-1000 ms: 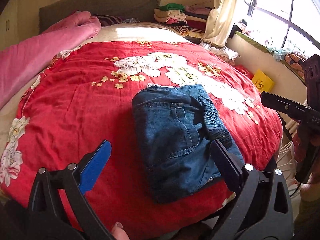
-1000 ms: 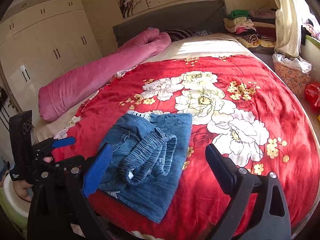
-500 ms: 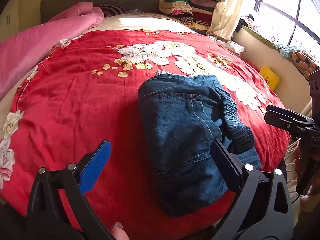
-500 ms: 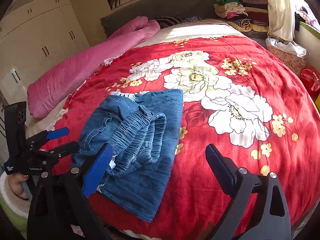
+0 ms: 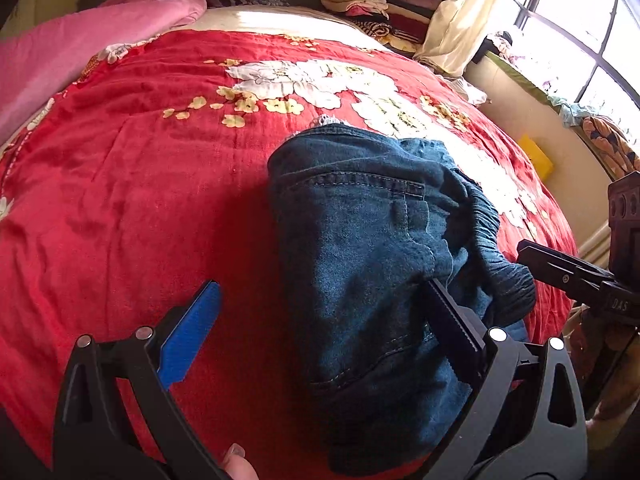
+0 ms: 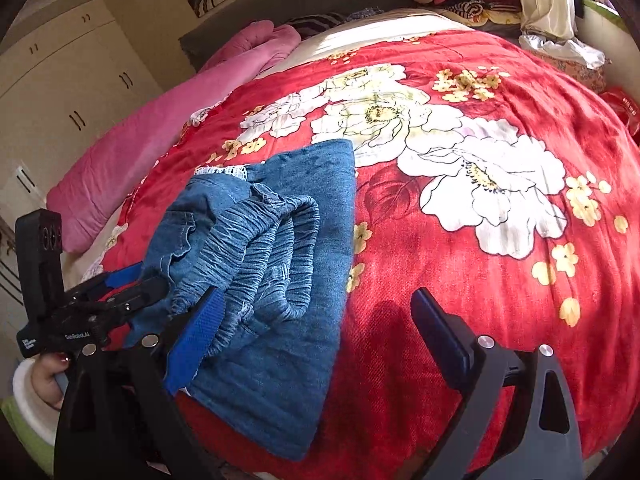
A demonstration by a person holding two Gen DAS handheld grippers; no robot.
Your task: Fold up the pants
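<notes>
Blue denim pants (image 5: 372, 256) lie folded in a bundle on the red flowered bedspread (image 5: 140, 200), with the gathered elastic waistband (image 6: 260, 240) on top. My left gripper (image 5: 320, 312) is open, low over the pants' near left edge, its right finger over the denim. My right gripper (image 6: 320, 320) is open, its blue finger over the waistband and its dark finger over bare bedspread (image 6: 480, 280). The right gripper shows at the right edge of the left wrist view (image 5: 560, 272). The left gripper shows at the left edge of the right wrist view (image 6: 112, 296).
A pink rolled quilt (image 6: 160, 132) lies along the bed's left side. Stacked folded clothes (image 5: 360, 0) sit behind the bed. A window and curtain (image 5: 460, 20) are on the right, white wardrobes (image 6: 60, 80) on the left. The pants lie near the bed's front edge.
Both grippers have moved forward and down toward the pants, which now fill more of each view. The pants have not moved. Both grippers stay open.
</notes>
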